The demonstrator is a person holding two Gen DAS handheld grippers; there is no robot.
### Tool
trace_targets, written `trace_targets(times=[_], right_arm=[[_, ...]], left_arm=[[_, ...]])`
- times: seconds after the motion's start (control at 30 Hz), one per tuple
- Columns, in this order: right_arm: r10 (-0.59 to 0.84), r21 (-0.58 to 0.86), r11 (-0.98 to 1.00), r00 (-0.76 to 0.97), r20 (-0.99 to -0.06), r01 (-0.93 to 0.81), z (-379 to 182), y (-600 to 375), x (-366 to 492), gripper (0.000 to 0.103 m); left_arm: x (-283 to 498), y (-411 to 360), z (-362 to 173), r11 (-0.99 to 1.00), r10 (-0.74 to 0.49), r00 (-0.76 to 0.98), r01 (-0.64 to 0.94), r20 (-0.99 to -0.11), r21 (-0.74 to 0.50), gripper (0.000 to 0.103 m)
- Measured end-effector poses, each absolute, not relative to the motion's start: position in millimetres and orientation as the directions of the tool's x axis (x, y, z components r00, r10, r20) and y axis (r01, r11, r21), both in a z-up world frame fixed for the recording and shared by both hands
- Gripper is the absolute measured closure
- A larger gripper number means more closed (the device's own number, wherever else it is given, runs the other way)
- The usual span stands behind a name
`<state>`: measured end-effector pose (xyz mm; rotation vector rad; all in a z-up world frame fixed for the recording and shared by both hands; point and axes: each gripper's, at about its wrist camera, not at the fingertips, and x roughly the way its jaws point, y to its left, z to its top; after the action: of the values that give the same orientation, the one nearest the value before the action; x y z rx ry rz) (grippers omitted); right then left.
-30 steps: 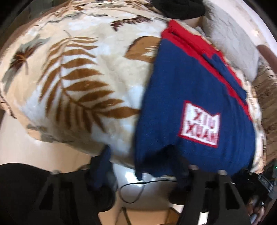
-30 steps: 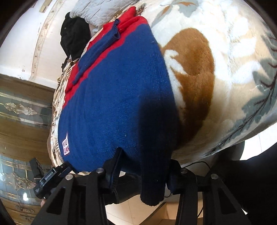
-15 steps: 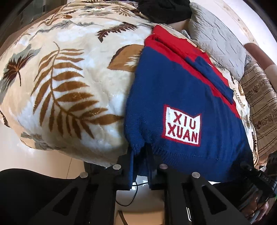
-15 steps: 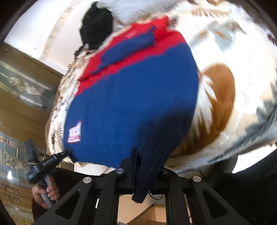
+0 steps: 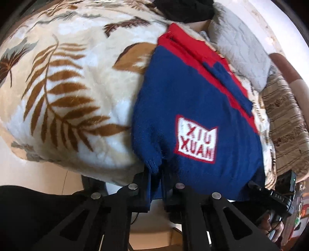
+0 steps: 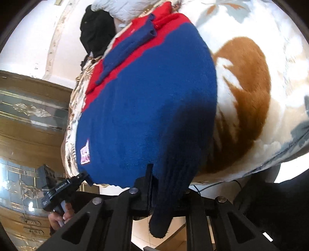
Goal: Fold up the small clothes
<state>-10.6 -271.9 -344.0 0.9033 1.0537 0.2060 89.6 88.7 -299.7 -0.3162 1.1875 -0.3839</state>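
A small blue knit sweater (image 5: pixel 193 100) with a red top band and a white "XIU XUAN" patch (image 5: pixel 196 140) lies on a leaf-patterned blanket (image 5: pixel 63 81). My left gripper (image 5: pixel 156 180) is shut on the sweater's near hem corner. In the right wrist view the sweater (image 6: pixel 150 100) fills the middle, and my right gripper (image 6: pixel 164 185) is shut on its other near hem corner; dark knit hangs down between the fingers. The other gripper (image 6: pixel 63 188) shows at the lower left there.
A grey quilted pillow (image 5: pixel 239 50) and a black garment (image 5: pixel 185 9) lie at the far end of the bed. A striped cover (image 5: pixel 285 123) is on the right. A wooden cabinet (image 6: pixel 29 123) stands beyond the bed. Pale floor (image 5: pixel 38 177) lies below the blanket's edge.
Both grippers went from open at the hem to shut on it half a second ago. Since then both have kept their hold and the sweater's near edge has shifted slightly.
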Motion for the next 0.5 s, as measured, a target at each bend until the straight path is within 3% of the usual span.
trace_targets(times=[0.5], right_arm=[[0.532,0.76,0.644,0.663,-0.526,0.086,-254,-297,16,0.093]], left_arm=[[133,82,-187,0.779,-0.626,0.414,0.294,-0.66,-0.554,0.095]])
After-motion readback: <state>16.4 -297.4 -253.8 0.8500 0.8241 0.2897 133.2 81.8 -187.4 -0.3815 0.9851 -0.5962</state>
